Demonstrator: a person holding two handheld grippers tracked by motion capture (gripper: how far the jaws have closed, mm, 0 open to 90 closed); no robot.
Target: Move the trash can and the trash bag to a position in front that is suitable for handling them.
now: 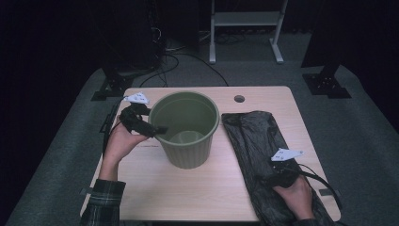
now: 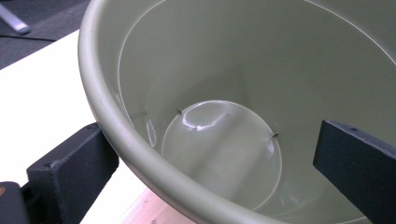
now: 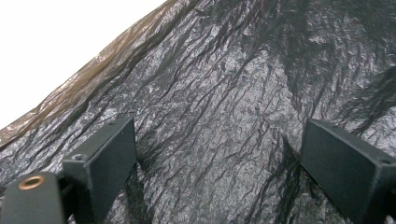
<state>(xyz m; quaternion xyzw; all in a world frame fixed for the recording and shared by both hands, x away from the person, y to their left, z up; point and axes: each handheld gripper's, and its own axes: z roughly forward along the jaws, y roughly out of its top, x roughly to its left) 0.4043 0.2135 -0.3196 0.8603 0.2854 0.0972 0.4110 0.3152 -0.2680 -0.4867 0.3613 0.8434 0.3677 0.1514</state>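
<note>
So the green bin (image 1: pixel 187 127) sat mid-table, totally empty inside, no liner in it yet. Left gripper (image 1: pixel 157 129) was at the bin's left rim, jaws spread with one outside the wall and one inside, straddling it but not clamped. The black trash bag (image 1: pixel 251 136) lay flat just right of the bin, and the right gripper (image 1: pixel 276 178) hovered over its near end, jaws wide apart. Basically everything was left: grab, open, line the bin

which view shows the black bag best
The high view: the whole black bag lies flat on the table, right of the green bin. The right gripper view gives a wrinkled close-up between open fingers.
</note>
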